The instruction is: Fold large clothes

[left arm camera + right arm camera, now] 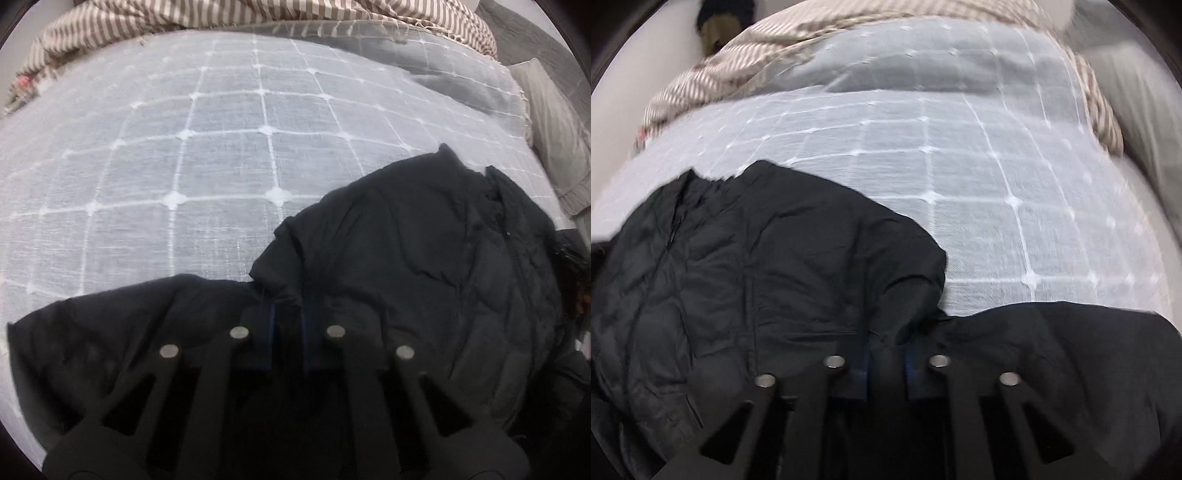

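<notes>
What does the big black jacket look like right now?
The black jacket looks puffy and quilted, of smooth crinkly fabric. It lies spread and rumpled on the pale blue checked bedspread. The left gripper and the right gripper are each shut on its near edge.

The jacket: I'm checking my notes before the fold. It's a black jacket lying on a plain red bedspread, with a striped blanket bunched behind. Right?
Not quite. The bedspread is pale grey with a white grid, not plain red, as the left wrist view shows. The black jacket and the striped blanket behind are as you say.
</notes>
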The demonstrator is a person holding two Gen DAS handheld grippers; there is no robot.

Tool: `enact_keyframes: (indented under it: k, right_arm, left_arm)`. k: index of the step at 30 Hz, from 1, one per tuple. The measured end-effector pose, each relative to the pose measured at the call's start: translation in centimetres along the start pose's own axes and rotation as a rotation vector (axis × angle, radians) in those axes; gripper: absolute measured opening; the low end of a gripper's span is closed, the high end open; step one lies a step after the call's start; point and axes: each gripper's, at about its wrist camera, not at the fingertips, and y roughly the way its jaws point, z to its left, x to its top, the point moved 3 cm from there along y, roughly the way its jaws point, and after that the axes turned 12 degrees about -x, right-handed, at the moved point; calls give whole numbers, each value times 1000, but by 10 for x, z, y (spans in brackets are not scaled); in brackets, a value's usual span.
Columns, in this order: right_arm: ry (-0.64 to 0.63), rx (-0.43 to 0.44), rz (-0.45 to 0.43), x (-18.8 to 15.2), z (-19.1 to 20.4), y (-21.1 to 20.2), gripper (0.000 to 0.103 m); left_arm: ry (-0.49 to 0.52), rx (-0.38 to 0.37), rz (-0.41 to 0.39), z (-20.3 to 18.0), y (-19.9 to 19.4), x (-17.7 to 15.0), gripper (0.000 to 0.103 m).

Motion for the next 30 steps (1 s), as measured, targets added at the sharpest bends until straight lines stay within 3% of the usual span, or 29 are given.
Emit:
enact_keyframes:
  k: [3, 8, 13, 15, 16, 17, 18, 19, 20, 24, 27, 30]
  right_arm:
    - [-48, -122, -80, 16, 14, -13, 8]
    - [-2, -173, -216, 66, 9, -38, 8]
    - [51, -239, -228, 113, 9, -35, 12]
    - [108, -207, -193, 120, 5, -28, 19]
    - [139, -177, -169, 119, 3, -25, 27]
    - [161, -155, -152, 119, 2, -24, 41]
    - [186, -127, -140, 115, -2, -24, 51]
    - [199, -112, -142, 112, -4, -28, 70]
    - [205, -103, -152, 106, -4, -35, 75]
    - [138, -100, -143, 84, -5, -67, 75]
    - [82, -103, -112, 62, -4, -94, 75]
    - [72, -58, -80, 29, -5, -127, 76]
  left_arm:
    - [61, 121, -79, -12, -10, 7, 7]
    - [40, 159, -251, -11, -40, 42, 7]
    - [33, 227, -338, -9, -42, 77, 11]
    - [18, 257, -314, -5, -33, 82, 19]
    - [8, 262, -306, -5, -32, 82, 28]
    - [-8, 252, -296, -5, -33, 78, 46]
    - [-18, 233, -285, -6, -36, 73, 57]
    - [-24, 210, -274, -10, -41, 67, 73]
    - [-22, 201, -274, -14, -47, 61, 79]
    - [-42, 176, -218, -29, -71, 37, 83]
    - [-119, 148, -169, -39, -96, 7, 89]
    - [-191, 65, -142, -56, -121, -28, 94]
